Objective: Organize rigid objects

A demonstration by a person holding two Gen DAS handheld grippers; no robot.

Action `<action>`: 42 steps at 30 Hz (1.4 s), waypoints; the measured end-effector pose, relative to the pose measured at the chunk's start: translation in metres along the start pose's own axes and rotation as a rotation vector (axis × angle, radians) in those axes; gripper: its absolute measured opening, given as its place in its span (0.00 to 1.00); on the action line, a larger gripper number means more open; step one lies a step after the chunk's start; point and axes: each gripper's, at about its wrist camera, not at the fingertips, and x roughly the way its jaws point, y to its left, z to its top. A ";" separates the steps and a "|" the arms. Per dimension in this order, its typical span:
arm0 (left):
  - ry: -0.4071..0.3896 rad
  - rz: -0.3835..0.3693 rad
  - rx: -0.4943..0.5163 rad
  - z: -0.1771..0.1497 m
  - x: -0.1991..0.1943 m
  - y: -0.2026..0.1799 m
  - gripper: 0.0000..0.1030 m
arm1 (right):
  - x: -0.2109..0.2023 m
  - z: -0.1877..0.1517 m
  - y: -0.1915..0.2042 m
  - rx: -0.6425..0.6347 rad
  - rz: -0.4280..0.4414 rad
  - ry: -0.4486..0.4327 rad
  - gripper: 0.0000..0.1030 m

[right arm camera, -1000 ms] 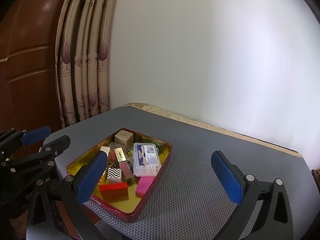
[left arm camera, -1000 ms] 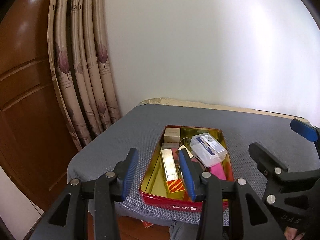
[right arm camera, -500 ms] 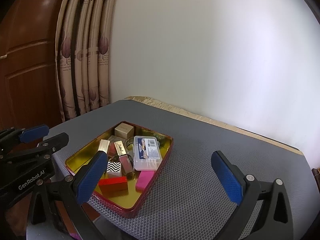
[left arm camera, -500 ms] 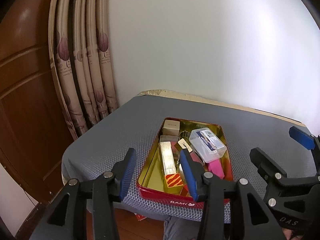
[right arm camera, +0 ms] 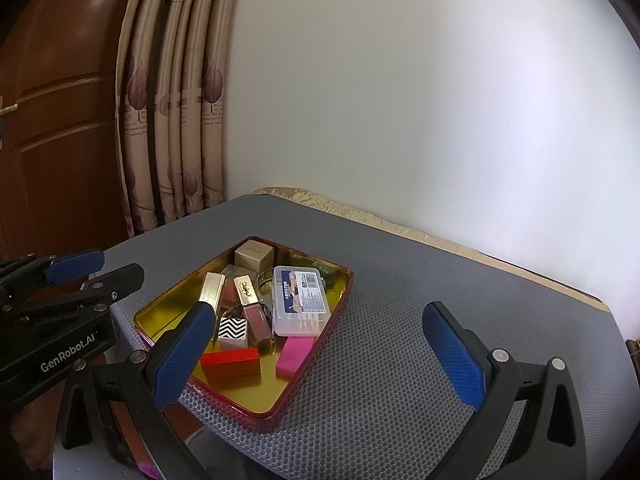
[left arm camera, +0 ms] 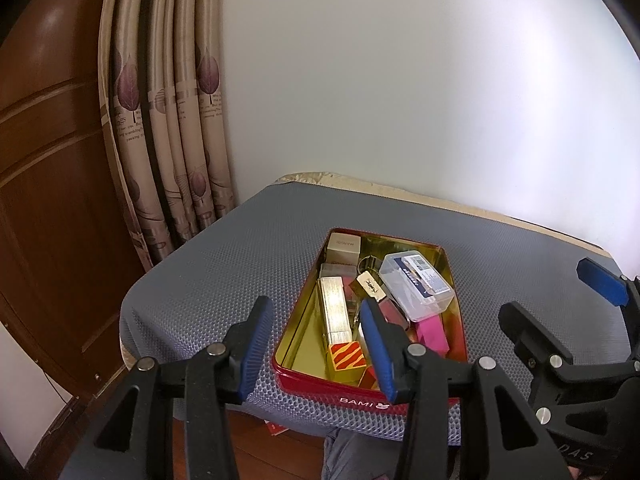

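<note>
A red tin with a gold inside (left arm camera: pixel 360 398) (right arm camera: pixel 344 280) sits on a grey mat. It holds several small rigid items: a clear plastic case (left arm camera: pixel 416 286) (right arm camera: pixel 300 300), a gold bar-shaped box (left arm camera: pixel 336 314) (right arm camera: pixel 211 288), a beige cube box (left arm camera: pixel 344 246) (right arm camera: pixel 254 254), a pink block (left arm camera: pixel 432 334) (right arm camera: pixel 296 354), a red box (right arm camera: pixel 230 362) and a zigzag-patterned box (left arm camera: pixel 347 356) (right arm camera: pixel 233 330). My left gripper (left arm camera: pixel 316 348) is open and empty above the tin's near left edge. My right gripper (right arm camera: pixel 320 356) is open and empty, raised over the tin's near right side.
The grey mat (left arm camera: pixel 240 264) (right arm camera: pixel 400 320) covers a small table against a white wall. Patterned curtains (left arm camera: pixel 172 120) and a brown wooden door (left arm camera: pixel 48 160) stand to the left. The table's left and near edges drop to the floor. Each gripper shows in the other's view (left arm camera: pixel 560 344) (right arm camera: pixel 68 292).
Both views have pulled back and up a little, so the tin sits lower and farther away. Both grippers stay open and nothing in the tin has moved.
</note>
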 end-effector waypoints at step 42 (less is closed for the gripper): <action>-0.012 0.021 0.036 -0.002 0.001 -0.005 0.56 | 0.000 -0.002 0.003 -0.004 0.005 0.007 1.00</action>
